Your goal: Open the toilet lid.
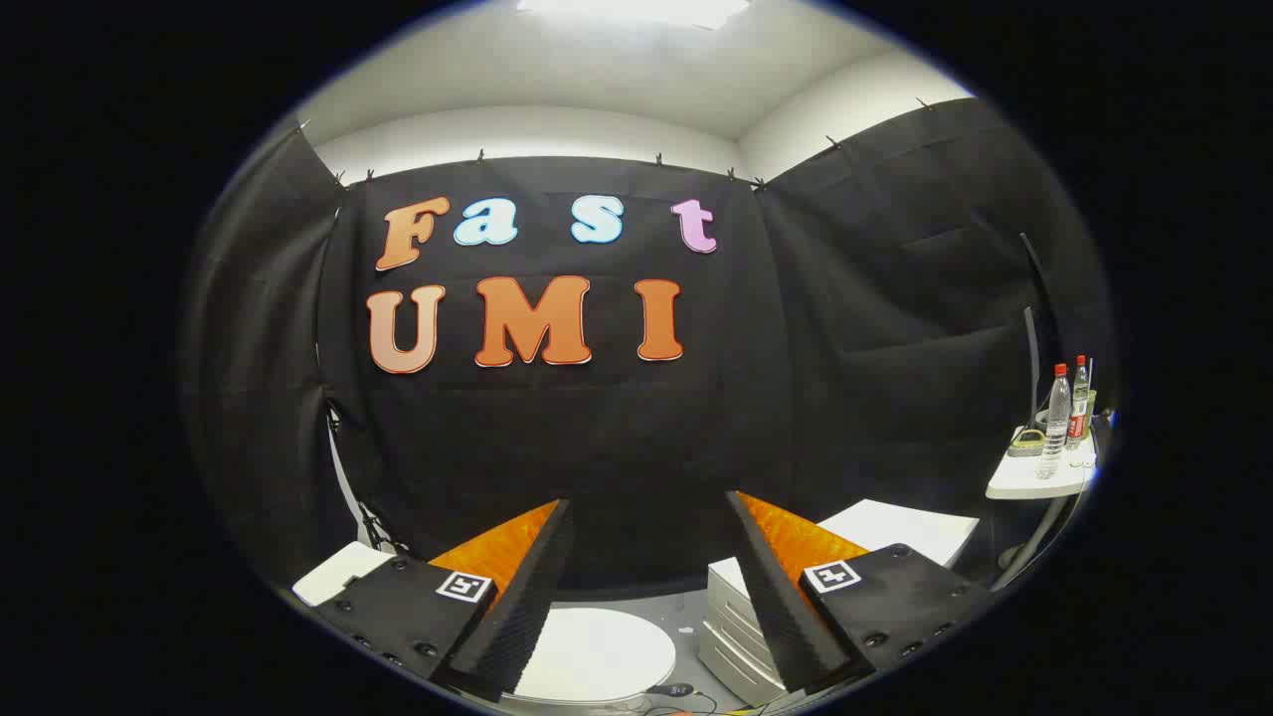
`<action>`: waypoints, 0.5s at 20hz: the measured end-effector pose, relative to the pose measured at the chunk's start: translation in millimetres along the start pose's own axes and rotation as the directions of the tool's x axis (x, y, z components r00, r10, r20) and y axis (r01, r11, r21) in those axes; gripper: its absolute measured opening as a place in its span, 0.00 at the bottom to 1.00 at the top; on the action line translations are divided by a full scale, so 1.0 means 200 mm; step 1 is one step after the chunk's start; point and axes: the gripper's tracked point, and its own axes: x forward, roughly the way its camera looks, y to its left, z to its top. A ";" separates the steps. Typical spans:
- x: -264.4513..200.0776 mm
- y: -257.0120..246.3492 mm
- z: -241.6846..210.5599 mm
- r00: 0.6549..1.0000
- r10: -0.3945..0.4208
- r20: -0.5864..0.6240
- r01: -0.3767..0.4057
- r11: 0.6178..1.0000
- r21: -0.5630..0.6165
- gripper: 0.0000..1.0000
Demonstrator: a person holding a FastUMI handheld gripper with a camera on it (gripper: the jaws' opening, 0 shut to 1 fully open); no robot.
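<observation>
The toilet lid [597,651] is white, rounded and lies flat and closed, low down between and below my two fingers. My gripper [648,509] is open, held well above the lid, with nothing between its fingers. The fingers [532,587] point toward the black cloth wall beyond the toilet. Part of the lid's left side is hidden behind the left finger.
A white drawer unit [726,636] stands just right of the toilet, partly behind the right finger. A small white table [1034,482] at the far right holds two plastic bottles [1056,423]. A white flat object [333,575] sits at the left. Cables lie on the grey floor.
</observation>
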 end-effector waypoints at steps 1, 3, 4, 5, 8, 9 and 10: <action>0.00 0.00 0.00 1.000 -0.001 0.001 0.001 1.000 0.000 0.98; 0.00 0.00 0.00 1.000 0.000 0.002 0.000 1.000 0.000 0.98; 0.01 0.00 0.00 1.000 0.000 0.002 0.000 1.000 -0.001 0.98; 0.01 0.00 0.00 1.000 0.000 0.003 0.000 1.000 -0.001 0.98; 0.01 0.00 0.00 1.000 0.001 0.004 -0.001 1.000 -0.001 0.98; 0.01 0.00 0.00 1.000 0.002 0.004 -0.002 1.000 0.000 0.98; 0.01 0.01 0.00 1.000 0.003 0.003 -0.003 1.000 0.000 0.98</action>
